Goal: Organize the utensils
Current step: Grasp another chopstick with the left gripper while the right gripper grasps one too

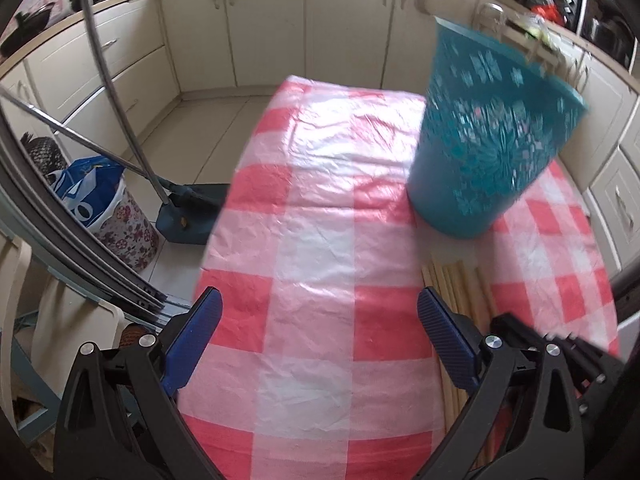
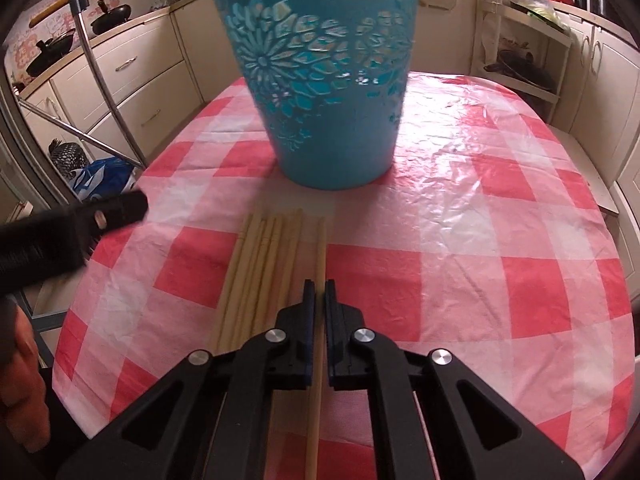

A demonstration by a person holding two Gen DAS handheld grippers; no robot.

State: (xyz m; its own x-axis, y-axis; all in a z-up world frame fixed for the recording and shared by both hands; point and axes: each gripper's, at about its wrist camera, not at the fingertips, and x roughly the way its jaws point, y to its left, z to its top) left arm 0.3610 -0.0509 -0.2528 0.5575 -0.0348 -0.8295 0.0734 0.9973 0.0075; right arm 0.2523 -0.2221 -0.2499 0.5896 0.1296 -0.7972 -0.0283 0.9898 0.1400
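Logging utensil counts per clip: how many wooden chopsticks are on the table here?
About 7, though overlaps make this uncertain. One chopstick sits between the right gripper fingers; the remaining loose chopsticks lie bunched just left of it, before the teal basket.

Soft daylight is spread evenly, and glare is thrown off the tablecloth [image 2: 460,128]. The basket [image 1: 492,136] is smeared by motion blur. Edges are bent and darkened by fisheye distortion.
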